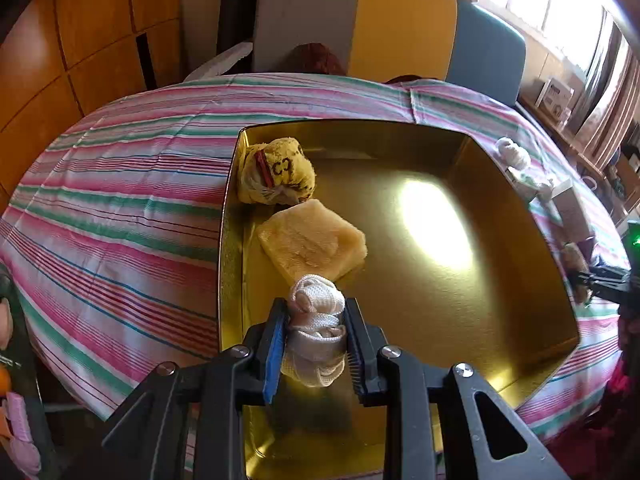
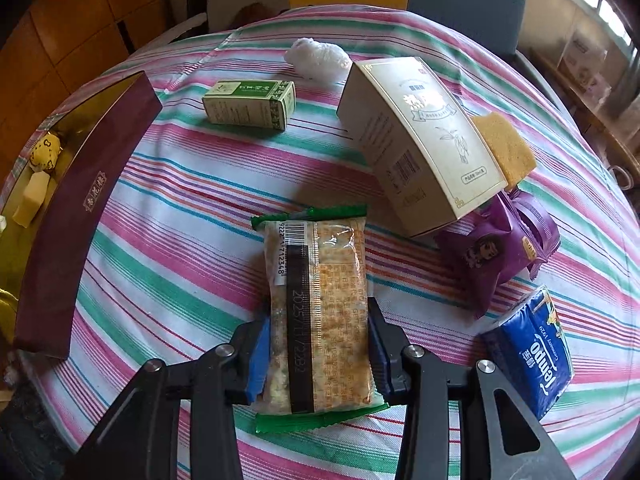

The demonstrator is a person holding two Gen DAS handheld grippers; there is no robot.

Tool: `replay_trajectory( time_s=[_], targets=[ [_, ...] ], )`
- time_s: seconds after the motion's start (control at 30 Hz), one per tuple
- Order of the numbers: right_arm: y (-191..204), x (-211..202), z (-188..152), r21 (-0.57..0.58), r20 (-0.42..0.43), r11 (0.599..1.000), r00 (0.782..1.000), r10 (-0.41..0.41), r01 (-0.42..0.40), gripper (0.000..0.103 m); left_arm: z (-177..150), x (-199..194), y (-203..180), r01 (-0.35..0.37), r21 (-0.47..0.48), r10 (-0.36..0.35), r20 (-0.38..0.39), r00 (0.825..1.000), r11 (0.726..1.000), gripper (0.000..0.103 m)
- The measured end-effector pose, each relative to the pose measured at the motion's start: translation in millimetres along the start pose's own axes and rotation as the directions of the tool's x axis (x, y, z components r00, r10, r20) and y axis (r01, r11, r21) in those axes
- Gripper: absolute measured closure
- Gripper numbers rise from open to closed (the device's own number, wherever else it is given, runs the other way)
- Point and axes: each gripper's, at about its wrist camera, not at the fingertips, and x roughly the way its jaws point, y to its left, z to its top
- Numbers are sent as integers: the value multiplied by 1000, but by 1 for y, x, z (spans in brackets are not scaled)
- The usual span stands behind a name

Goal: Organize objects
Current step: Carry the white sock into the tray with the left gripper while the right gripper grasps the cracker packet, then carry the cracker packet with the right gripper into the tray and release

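Nearest the left wrist camera, the left tongs (image 1: 316, 340) pinch a white bundle of woven cord (image 1: 316, 334) between their pads, holding it above the near left part of a gold-lined box (image 1: 500, 208). Inside that box, along its left wall, a folded yellow cloth (image 1: 314, 242) lies just beyond the bundle, and a rolled yellow printed cloth (image 1: 276, 172) sits in the far left corner, touching the folded one. The box rests on a worktop under a striped cloth (image 1: 120, 200). At the right edge of this view, part of another black tool shows (too little to tell its state).

From the right wrist, the right tongs (image 2: 318, 356) pinch a green-edged snack packet (image 2: 318, 312) by its long sides, over the striped cloth. Beyond it lie a small green carton (image 2: 250, 104), a white wrapped lump (image 2: 318, 58) and a cream carton (image 2: 420, 140) leaning on a yellow sponge (image 2: 510, 146). A purple packet (image 2: 496, 252) and a blue tissue pack (image 2: 528, 350) lie to the right. The box's maroon outer wall (image 2: 80, 216) stands at left.
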Motion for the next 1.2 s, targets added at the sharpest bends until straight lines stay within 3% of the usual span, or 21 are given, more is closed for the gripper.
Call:
replay_trajectory(
  time_s=[0.17, 0.4, 0.67, 0.83, 1.03, 1.2],
  targets=[
    [0, 0, 0, 0, 0, 1000, 1000, 0, 0, 60, -2, -2, 6, -43, -7, 43, 9, 999, 999, 65],
    [2, 1, 1, -9, 3, 1000, 1000, -15, 15, 60, -7, -31, 3, -58, -26, 60, 77, 995, 998, 64],
    [8, 1, 0, 3, 8, 999, 999, -47, 47, 61, -4, -66, -11, -96, -7, 95, 184, 978, 995, 64],
    [12, -7, -1, 38, -12, 995, 996, -88, 88, 62, -4, -73, -12, -95, -2, 93, 202, 975, 995, 64],
    [37, -46, 6, 49, 70, 996, 995, -71, 68, 62, -6, -74, -6, -90, -15, 91, 203, 975, 996, 64],
    [94, -90, 26, -36, 176, 999, 984, 12, -6, 62, -9, -75, 0, -92, -31, 96, 202, 975, 995, 64]
  ],
)
